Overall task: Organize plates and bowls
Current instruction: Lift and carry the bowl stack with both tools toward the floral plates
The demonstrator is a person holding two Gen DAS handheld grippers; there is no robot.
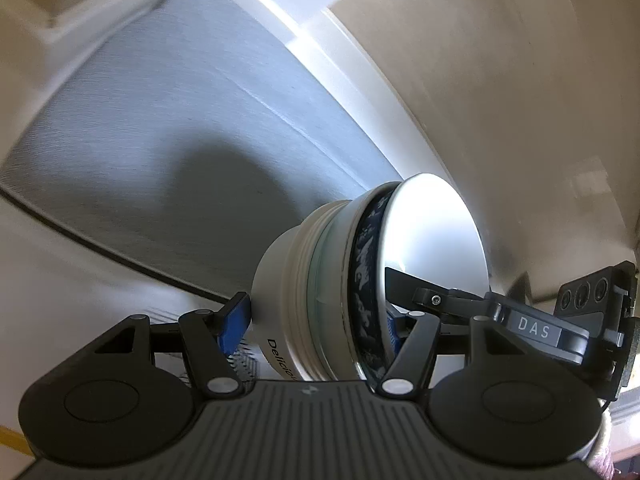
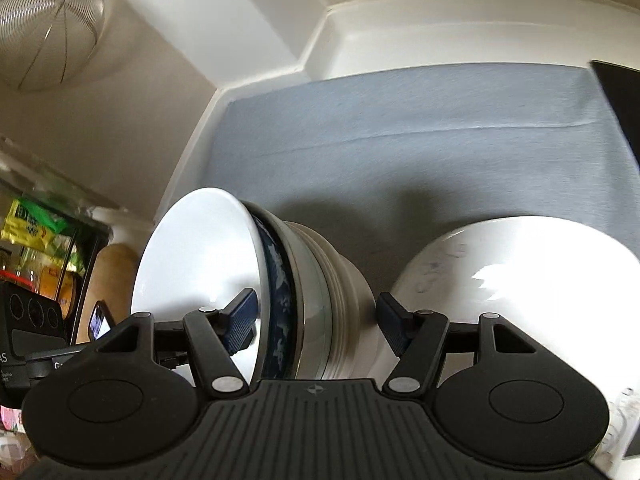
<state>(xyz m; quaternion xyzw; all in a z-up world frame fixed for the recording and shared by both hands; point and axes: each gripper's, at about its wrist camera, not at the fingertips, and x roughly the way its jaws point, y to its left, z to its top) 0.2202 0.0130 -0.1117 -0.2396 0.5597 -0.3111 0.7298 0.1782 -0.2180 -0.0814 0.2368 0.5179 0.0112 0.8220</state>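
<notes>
I have the bowl stack [image 1: 360, 280] tipped on its side, clamped between both grippers: left gripper [image 1: 316, 320] across its lower walls, right gripper [image 2: 316, 322] with one finger [image 2: 240, 320] inside the top bowl. Ahead lies the open grey mat [image 2: 420, 140], bounded by a white ledge [image 2: 440, 36]. A white plate [image 2: 520, 280] sits just right of my right gripper.

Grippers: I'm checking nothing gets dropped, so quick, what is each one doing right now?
Left gripper: closed on the stack of bowls, gripping across it.
Right gripper: closed on the same stack from the other side.
</notes>
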